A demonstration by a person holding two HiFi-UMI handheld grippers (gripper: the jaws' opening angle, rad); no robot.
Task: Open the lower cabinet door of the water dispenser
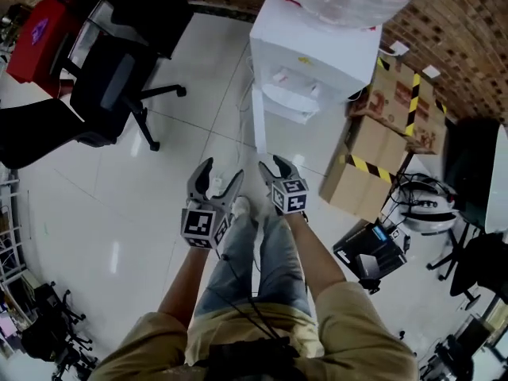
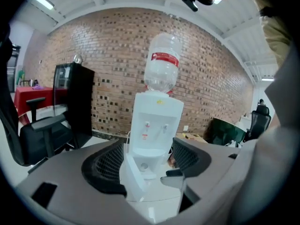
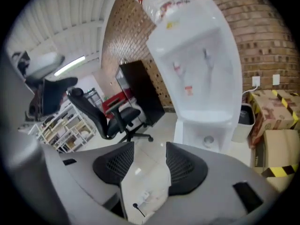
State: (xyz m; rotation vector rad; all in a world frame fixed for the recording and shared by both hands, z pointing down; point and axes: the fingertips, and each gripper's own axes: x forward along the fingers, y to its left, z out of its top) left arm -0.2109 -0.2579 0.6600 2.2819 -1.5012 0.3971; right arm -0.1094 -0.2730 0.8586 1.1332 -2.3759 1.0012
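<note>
Head view: lower cabinet door (image 1: 259, 121) stands open — left hand-held gripper (image 1: 223, 171) empty.

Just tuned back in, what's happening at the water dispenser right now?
A person stands facing the water dispenser with a gripper in each hand. The lower cabinet door already hangs open, swung out to one side. Neither gripper touches it. The left gripper is open and empty. The right gripper has its jaws a little apart and opening, with nothing between them. Both point toward the dispenser from a short way back.
</note>
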